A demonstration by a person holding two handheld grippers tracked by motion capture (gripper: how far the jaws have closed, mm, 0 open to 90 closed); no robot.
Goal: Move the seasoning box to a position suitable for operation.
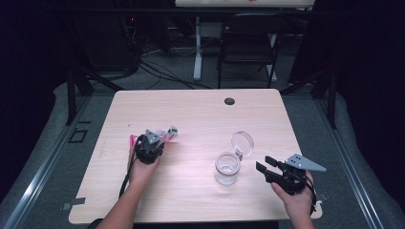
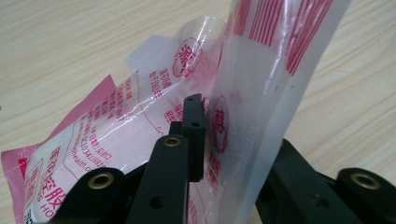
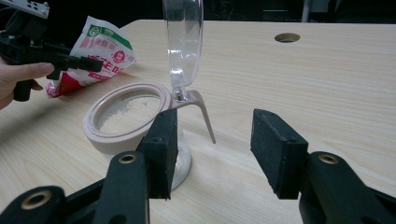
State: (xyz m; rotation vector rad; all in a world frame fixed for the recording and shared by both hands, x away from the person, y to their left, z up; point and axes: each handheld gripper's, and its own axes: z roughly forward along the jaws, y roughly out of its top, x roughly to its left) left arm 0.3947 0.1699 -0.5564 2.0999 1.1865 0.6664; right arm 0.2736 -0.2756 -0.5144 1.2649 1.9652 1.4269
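High view: the left claw [image 1: 152, 141] sits on the pink-and-white pouch [image 1: 167, 135], which lies on the desk [image 1: 200, 114] well to the left of the glass jar [image 1: 227, 168]. The pouch extends from the claw's tip away from the person, its far end pointing toward the jar's side of the desk. The right claw [image 1: 264, 167] is just right of the jar, apart from it, jaws spread and aimed at it.

Left gripper view: the left claw [image 2: 219, 140] is closed on the pouch [image 2: 140, 116]. A clear, red-printed fold of the film stands upright between the two jaws, with one pad pressed against its printed face. The rest of the pouch lies flat on the desk to the left of the jaws, its pink edge lowest in the picture.

Right gripper view: the right claw [image 3: 212, 149] is open and holds nothing. The jar [image 3: 128, 119] stands just beyond its left jaw, partly hidden by that jaw; whether they touch cannot be told. The jar's pale rim is uncovered, and its clear hinged lid [image 3: 183, 42] stands upright at the rim's far side. A white residue shows inside the jar. Beyond the jar, to its left, the pouch [image 3: 100, 49] is seen in the left claw [image 3: 91, 63], with a hand [image 3: 18, 77] behind it.
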